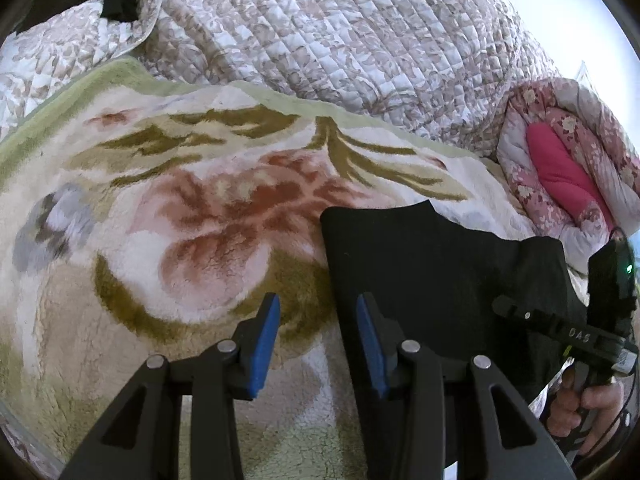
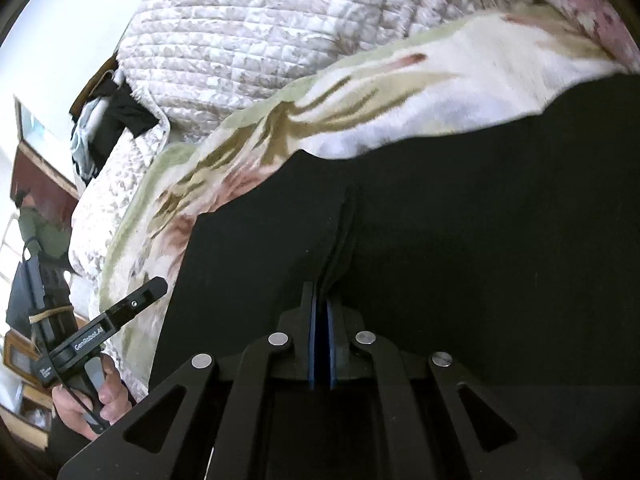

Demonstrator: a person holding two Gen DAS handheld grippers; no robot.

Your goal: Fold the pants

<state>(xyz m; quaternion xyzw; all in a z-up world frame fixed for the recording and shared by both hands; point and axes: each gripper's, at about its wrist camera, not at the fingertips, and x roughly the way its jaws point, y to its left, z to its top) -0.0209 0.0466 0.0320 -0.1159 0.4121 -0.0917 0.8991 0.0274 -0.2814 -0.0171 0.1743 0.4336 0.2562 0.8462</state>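
Observation:
The black pants [image 1: 432, 264] lie on a flowered fleece blanket [image 1: 192, 216] on the bed. My left gripper [image 1: 318, 312] is open and empty, held just above the pants' left edge, with blue pads [image 1: 266, 340] apart. In the right wrist view the pants [image 2: 480, 208] fill the middle and right. My right gripper [image 2: 322, 304] is shut on a pinched fold of the pants. The right gripper also shows in the left wrist view [image 1: 520, 312] at the right, and the left gripper shows in the right wrist view [image 2: 152, 290] at the left.
A quilted grey-white bedspread [image 1: 340, 40] is heaped behind the blanket. A pink flowered quilt [image 1: 568, 168] lies at the far right. Dark clothes [image 2: 116, 120] hang at the bed's far corner. A person [image 2: 36, 232] stands by wooden furniture at the left.

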